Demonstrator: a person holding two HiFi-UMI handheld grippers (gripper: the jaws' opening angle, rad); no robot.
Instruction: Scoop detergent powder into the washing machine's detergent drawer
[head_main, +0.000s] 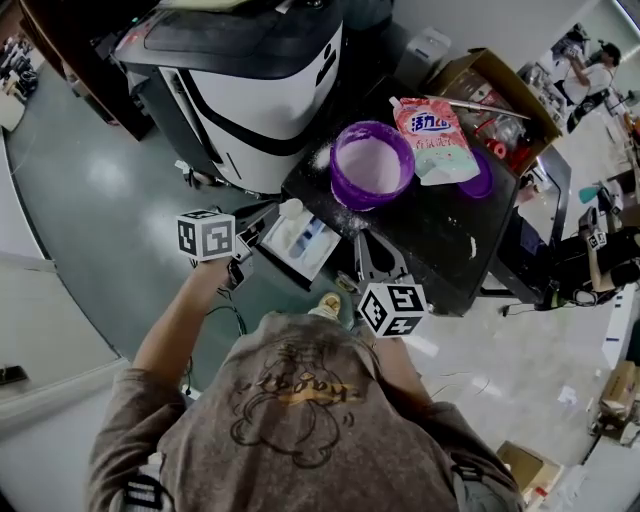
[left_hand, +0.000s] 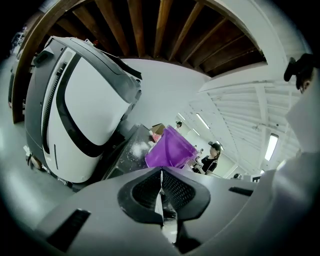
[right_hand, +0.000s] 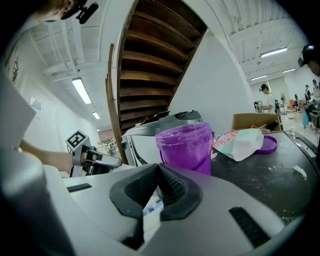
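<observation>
The white detergent drawer (head_main: 298, 240) stands pulled out from the washing machine (head_main: 250, 90), below the black table's near-left corner. A purple tub of white powder (head_main: 370, 165) stands open on the table (head_main: 440, 245), with a pink detergent bag (head_main: 435, 140) lying beside it. My left gripper (head_main: 250, 232) is just left of the drawer, its jaws shut and empty (left_hand: 161, 172). My right gripper (head_main: 366, 245) hovers at the table's front edge to the right of the drawer, also shut on nothing (right_hand: 159, 167), and faces the tub (right_hand: 184, 145).
A purple lid (head_main: 480, 180) lies right of the bag. Spilt powder dusts the table near the tub. A cardboard box (head_main: 500, 100) of items stands at the table's far right. Cables trail on the floor. People work at benches in the background.
</observation>
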